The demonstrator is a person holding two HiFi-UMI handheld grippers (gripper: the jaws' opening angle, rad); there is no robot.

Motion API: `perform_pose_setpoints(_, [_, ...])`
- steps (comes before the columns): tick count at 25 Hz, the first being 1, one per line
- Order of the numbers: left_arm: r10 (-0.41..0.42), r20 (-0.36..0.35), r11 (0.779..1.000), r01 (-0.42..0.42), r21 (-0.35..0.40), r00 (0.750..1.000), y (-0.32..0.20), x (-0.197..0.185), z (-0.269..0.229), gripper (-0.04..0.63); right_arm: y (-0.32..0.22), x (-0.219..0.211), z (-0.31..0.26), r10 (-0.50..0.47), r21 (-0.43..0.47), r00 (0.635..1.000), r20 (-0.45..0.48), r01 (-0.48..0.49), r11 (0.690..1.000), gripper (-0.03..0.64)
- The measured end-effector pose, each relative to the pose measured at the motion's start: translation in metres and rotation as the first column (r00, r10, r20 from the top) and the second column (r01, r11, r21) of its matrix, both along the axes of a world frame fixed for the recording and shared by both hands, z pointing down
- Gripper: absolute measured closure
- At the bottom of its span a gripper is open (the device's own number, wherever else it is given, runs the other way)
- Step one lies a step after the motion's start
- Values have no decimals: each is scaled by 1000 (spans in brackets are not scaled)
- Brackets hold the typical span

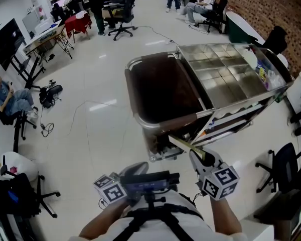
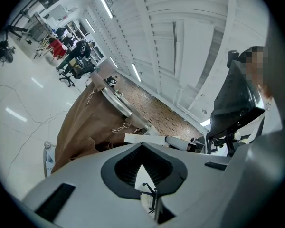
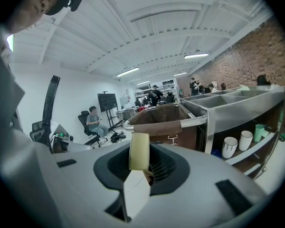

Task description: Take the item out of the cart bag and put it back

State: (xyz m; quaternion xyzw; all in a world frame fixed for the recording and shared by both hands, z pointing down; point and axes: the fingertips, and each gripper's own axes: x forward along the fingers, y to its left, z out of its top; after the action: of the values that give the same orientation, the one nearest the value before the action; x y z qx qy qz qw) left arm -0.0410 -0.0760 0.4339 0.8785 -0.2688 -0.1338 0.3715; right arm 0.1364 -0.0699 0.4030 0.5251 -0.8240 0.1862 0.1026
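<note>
The cart's brown bag (image 1: 160,89) hangs open in its steel frame, just ahead of me. A flat pale-yellow item (image 1: 183,143) is pinched in my right gripper (image 1: 193,152), below the bag's near rim and outside it. In the right gripper view the item (image 3: 139,151) stands edge-on between the jaws of the right gripper (image 3: 138,171), with the bag (image 3: 156,120) behind. My left gripper (image 1: 173,177) sits close to my body, jaws together and empty. In the left gripper view the left gripper (image 2: 147,189) points past the bag (image 2: 85,122).
Steel compartments (image 1: 226,79) fill the cart's right half, and white cups (image 3: 230,146) stand on its lower shelf. An office chair (image 1: 283,167) is at my right. A seated person (image 1: 10,99) and floor cables (image 1: 45,127) are at the left. A brick wall runs behind the cart.
</note>
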Motion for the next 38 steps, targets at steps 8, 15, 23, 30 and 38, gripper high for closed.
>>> perform_pose_setpoints(8, [-11, -1, 1000, 11, -6, 1000, -1, -6, 1, 591, -3, -5, 1, -8, -7, 1000, 2, 8, 1000, 540])
perform_pose_setpoints(15, [-22, 0, 1000, 22, -4, 1000, -1, -11, 0, 591, -5, -10, 1, -17, -6, 1000, 6, 17, 1000, 540])
perform_pose_setpoints(23, [-32, 2, 999, 32, -4, 1000, -2, -15, 1, 591, -8, -11, 5, -22, -11, 1000, 3, 22, 1000, 540])
perform_pose_setpoints(30, [-33, 2, 999, 33, -6, 999, -4, -17, 1, 591, -13, -14, 8, -28, -23, 1000, -5, 28, 999, 540])
perform_pose_setpoints(38, [-39, 8, 999, 39, -15, 999, -6, -20, 2, 591, -21, -13, 20, -35, -42, 999, -39, 34, 999, 540])
